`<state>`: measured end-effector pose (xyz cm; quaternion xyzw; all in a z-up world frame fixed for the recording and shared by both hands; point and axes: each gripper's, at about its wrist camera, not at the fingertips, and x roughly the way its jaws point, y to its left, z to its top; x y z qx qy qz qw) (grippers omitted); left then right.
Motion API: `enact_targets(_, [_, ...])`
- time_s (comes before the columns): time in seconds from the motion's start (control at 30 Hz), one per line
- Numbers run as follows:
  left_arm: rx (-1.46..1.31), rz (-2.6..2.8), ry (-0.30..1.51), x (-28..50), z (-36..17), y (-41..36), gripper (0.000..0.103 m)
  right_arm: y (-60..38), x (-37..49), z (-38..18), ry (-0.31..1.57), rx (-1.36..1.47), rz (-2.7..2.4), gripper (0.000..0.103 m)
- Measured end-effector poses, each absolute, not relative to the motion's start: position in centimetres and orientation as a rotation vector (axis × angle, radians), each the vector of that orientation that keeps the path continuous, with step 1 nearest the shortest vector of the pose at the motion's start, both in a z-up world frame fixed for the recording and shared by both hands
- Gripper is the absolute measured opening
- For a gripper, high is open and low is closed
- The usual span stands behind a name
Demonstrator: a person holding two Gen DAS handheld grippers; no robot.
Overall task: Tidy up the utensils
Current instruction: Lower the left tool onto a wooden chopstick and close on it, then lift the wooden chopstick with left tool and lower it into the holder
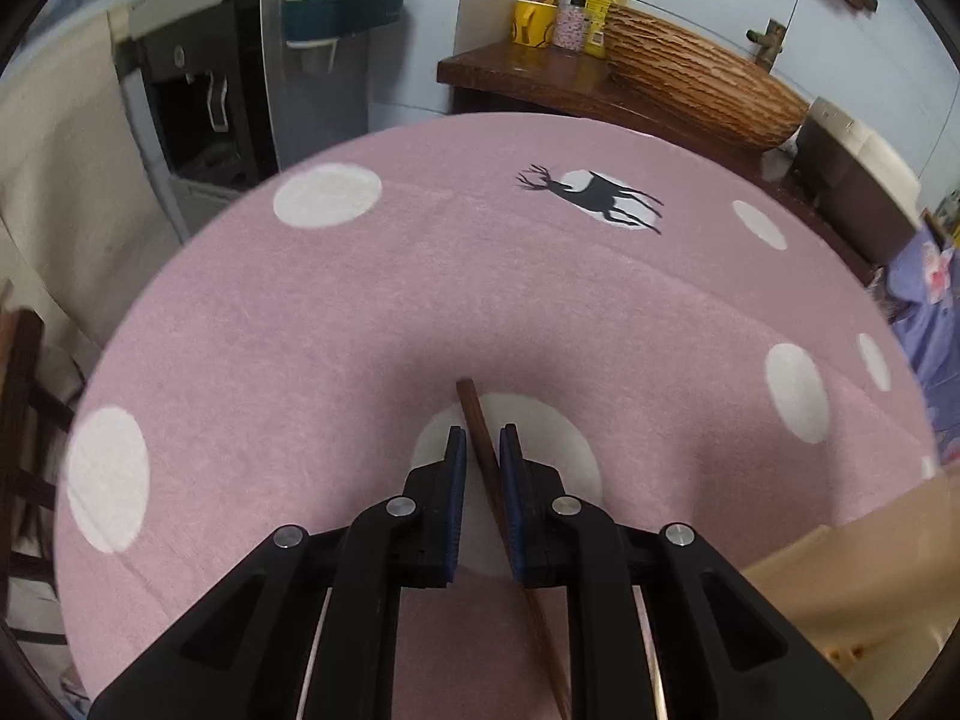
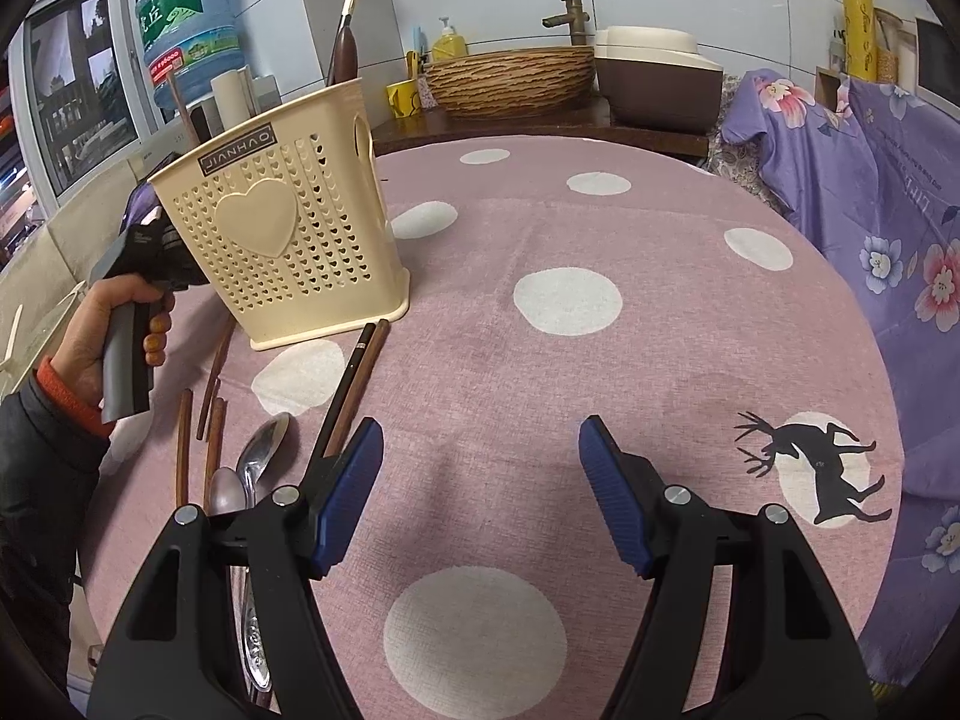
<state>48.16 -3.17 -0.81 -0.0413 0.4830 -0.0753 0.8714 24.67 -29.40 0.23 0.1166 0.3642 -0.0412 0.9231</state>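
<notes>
holding one brown chopstick (image 1: pixel 486 468) in the left gripper (image 1: pixel 482 444), jaws nearly shut, blue pads (image 1: pixel 457 468) close on each side of the stick. stick slanted, top end poking out past the tips, long end running back down under the jaws. pink dotted tablecloth (image 1: pixel 300 330) below.

right gripper (image 2: pixel 480 450) wide open, nothing between the jaws, hanging over a bare part of the cloth.

seen from the right wrist: cream holder with the heart (image 2: pixel 282 228) standing on the table, near the far left side. left hand (image 2: pixel 114 324) just beside it, at its left side, gripper tips hidden behind it. a brown stick top (image 2: pixel 180 102) showing above the holder's rim, likely the held one, hard to tell for sure.

more to tidy on the cloth in front of the holder: a pair of chopsticks (image 2: pixel 354 378) touching its base, a few loose brown sticks (image 2: pixel 204 414) to the left, two metal spoons (image 2: pixel 246 468) close by the right gripper.

step in hand, at a guess: carrying one chopstick to the holder. job only partly done, most things not put away.

next up, likely: lifting the stick over the rim, pointing it down, then letting go inside. needs a straight drop so it misses the wall. after that, reaching with the open right gripper for a spoon or the pair of sticks.
</notes>
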Motion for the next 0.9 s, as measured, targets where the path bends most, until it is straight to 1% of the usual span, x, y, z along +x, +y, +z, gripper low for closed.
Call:
enact_targets(0.07, [-0.125,-0.176,1.024,48.1,-0.8,-2.7,0.014,-29.4,24.8,0.1,0.751,0.246,-0.085,0.068])
enact_targets(0.17, [-0.099,-0.155,1.018,48.1,-0.9,-3.1,0.014,-29.3,25.1,-0.1,0.761,0.256,-0.079,0.068])
enact_targets(0.27, [-0.093,-0.144,1.017,48.4,-0.9,-3.8,0.019,-29.2,25.0,0.0,0.759,0.249,-0.081,0.068])
enact_targets(0.37, [-0.055,-0.12,1.003,48.3,-1.0,-4.3,0.019,-29.3,24.9,0.1,0.759,0.245,-0.089,0.068])
enact_targets(0.4, [-0.031,-0.108,0.995,48.2,-1.1,-4.7,0.018,-29.3,24.9,0.1,0.76,0.249,-0.092,0.068])
enact_targets(0.43, [-0.005,-0.09,0.985,48.0,-1.1,-4.9,0.012,-29.4,24.8,0.1,0.76,0.251,-0.095,0.068])
enact_targets(0.47, [0.029,-0.072,0.971,47.8,-1.2,-5.1,0.01,-29.5,24.8,0.1,0.761,0.252,-0.099,0.068])
enact_targets(0.6, [0.069,-0.06,0.935,47.3,-1.4,-5.3,0.01,-29.8,24.7,0.1,0.76,0.261,-0.108,0.068])
enact_targets(0.73, [0.001,-0.081,0.945,46.8,-1.2,-4.4,0.007,-30.0,24.4,0.3,0.755,0.266,-0.11,0.068])
enact_targets(0.9, [-0.094,-0.118,0.886,44.3,0.8,-2.5,0.007,-30.0,24.1,0.3,0.752,0.269,-0.114,0.068])
